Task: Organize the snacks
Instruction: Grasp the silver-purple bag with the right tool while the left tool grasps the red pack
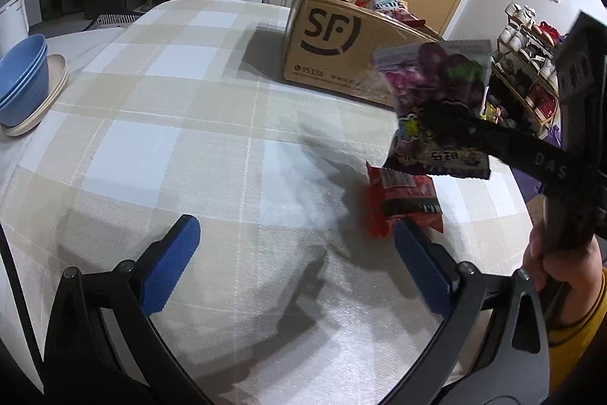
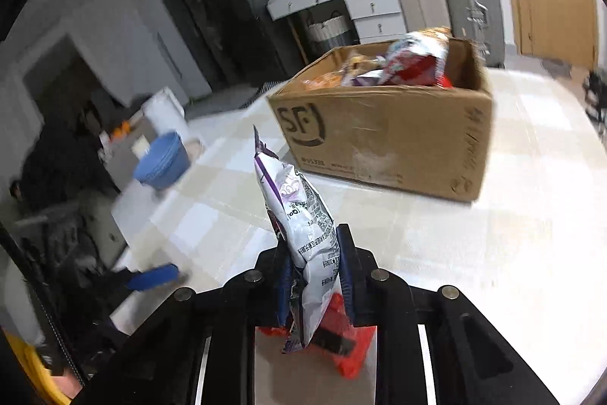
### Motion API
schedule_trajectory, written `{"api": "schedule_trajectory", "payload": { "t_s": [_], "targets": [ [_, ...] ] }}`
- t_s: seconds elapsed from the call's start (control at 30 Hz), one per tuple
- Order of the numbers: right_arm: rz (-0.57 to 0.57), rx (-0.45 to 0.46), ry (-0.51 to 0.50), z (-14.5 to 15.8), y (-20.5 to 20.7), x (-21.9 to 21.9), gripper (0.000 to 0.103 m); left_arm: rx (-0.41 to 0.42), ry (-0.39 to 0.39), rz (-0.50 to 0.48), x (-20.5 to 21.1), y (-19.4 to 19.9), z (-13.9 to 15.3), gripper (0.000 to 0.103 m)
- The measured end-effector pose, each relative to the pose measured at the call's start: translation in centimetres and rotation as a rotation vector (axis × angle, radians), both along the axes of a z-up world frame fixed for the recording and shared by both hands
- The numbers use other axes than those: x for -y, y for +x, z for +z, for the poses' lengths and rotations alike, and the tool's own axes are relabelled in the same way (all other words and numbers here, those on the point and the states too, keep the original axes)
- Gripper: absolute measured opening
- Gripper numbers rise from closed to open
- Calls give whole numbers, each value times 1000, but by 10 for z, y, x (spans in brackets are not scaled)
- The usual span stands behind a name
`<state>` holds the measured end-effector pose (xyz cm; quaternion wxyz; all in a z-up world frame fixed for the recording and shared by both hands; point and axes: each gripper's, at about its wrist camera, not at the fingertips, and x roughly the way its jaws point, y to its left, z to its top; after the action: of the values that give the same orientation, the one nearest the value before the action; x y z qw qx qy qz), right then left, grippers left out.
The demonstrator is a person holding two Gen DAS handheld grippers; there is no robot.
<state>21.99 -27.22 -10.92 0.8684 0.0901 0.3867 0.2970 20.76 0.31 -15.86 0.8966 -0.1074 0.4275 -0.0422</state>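
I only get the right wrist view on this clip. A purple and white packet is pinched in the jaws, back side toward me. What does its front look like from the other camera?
Observer: The purple packet has what look like dark grapes pictured on its front, with a green patch beside them.
Operator: Is the left gripper doing anything? I only catch a blue blur.
Observer: The left gripper has its jaws wide apart with nothing between them, above the checked tablecloth.
Operator: And the red packet below my jaws?
Observer: The red packet lies flat on the cloth, just beyond one of the left gripper's blue pads.
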Motion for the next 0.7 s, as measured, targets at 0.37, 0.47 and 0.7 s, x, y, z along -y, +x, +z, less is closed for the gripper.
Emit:
{"api": "schedule_trajectory", "payload": {
  "t_s": [0.37,0.47,0.7],
  "targets": [
    [-113,25,352,-7,-64,93,21,20,100,-167,31,12,14,102],
    [-158,-8,386,-23,-72,114,21,3,158,-283,51,26,13,102],
    [-211,16,495,-36,-85,142,21,-129,61,-283,75,62,2,102]
  ]
}}
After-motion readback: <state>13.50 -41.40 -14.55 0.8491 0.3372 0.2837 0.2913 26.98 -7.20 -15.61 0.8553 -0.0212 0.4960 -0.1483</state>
